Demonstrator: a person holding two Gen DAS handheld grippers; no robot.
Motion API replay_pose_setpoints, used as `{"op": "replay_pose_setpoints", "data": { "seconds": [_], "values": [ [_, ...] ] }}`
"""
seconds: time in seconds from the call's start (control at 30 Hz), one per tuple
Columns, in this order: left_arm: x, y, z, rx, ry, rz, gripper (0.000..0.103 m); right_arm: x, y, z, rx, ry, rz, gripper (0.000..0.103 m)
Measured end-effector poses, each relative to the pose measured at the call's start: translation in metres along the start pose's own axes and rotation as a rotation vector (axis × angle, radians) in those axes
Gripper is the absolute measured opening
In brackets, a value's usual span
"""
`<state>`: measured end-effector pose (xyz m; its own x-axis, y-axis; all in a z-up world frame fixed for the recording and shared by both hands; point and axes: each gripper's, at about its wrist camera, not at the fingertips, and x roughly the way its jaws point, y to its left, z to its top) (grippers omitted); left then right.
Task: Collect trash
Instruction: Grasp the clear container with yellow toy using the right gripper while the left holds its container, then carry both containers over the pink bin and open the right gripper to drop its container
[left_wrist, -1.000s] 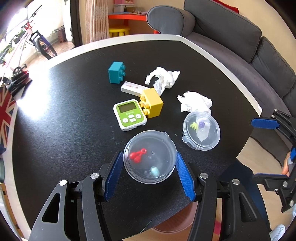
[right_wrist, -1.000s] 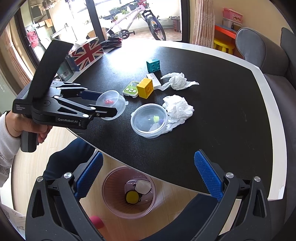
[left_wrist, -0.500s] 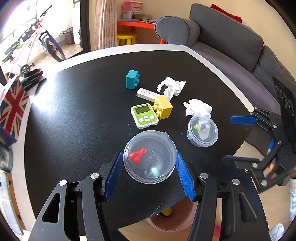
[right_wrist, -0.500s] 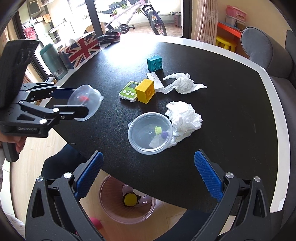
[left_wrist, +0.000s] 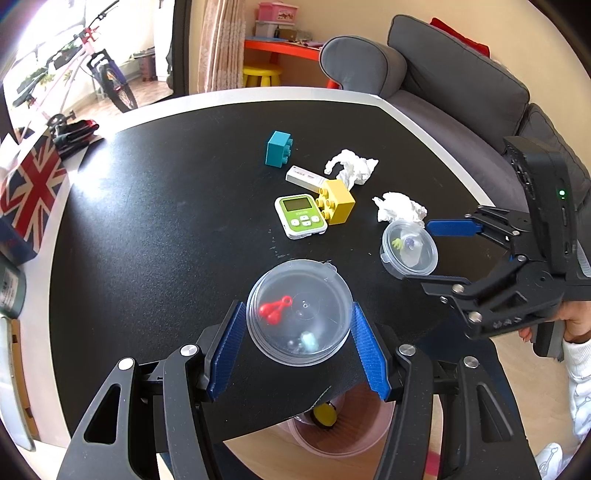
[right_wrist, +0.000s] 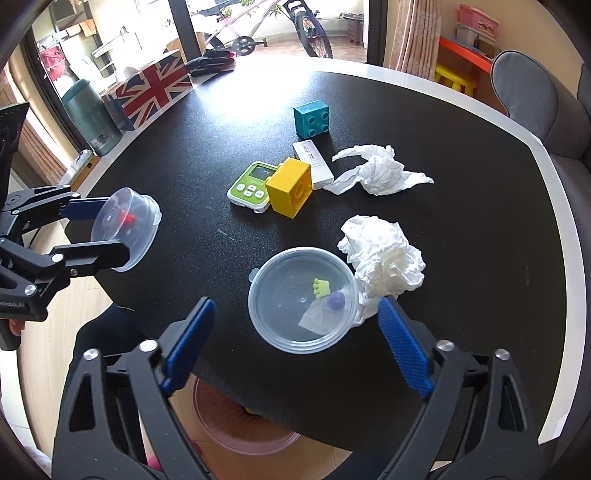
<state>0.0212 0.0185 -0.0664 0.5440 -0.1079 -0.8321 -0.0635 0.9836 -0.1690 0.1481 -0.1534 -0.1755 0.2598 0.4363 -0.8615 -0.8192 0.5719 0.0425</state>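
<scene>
left wrist view: our left gripper (left_wrist: 298, 341) is clamped on a clear lidded cup (left_wrist: 299, 312) of small scraps, held above the table's near edge (left_wrist: 258, 424), with the pink bin (left_wrist: 332, 428) on the floor just below and ahead. we judge a short forward carry clears the edge.

right wrist view: our right gripper (right_wrist: 295, 347) is spread wide, and the second lidded cup (right_wrist: 303, 298) lies on the table between its fingers, near that edge, touching a crumpled tissue (right_wrist: 384, 258).

We note a black table (right_wrist: 480, 155), teal block (right_wrist: 312, 119), yellow block (right_wrist: 289, 186), green timer (right_wrist: 251, 187), white tissues (right_wrist: 382, 254), Union Jack box (right_wrist: 151, 90).
</scene>
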Motion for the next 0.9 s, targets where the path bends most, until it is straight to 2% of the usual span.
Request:
{"op": "replay_pose_setpoints", "data": {
  "seconds": [0.23,0.9],
  "values": [
    [0.002,0.001,-0.002,-0.005,0.002,-0.006,0.057,0.007,0.000,0.001,-0.012,0.018,-0.014,0.060],
    [-0.006,-0.010,-0.003,0.003,-0.015,-0.011,0.057,-0.040,-0.003,-0.009,-0.018,-0.074,-0.004,0.060]
  ]
}}
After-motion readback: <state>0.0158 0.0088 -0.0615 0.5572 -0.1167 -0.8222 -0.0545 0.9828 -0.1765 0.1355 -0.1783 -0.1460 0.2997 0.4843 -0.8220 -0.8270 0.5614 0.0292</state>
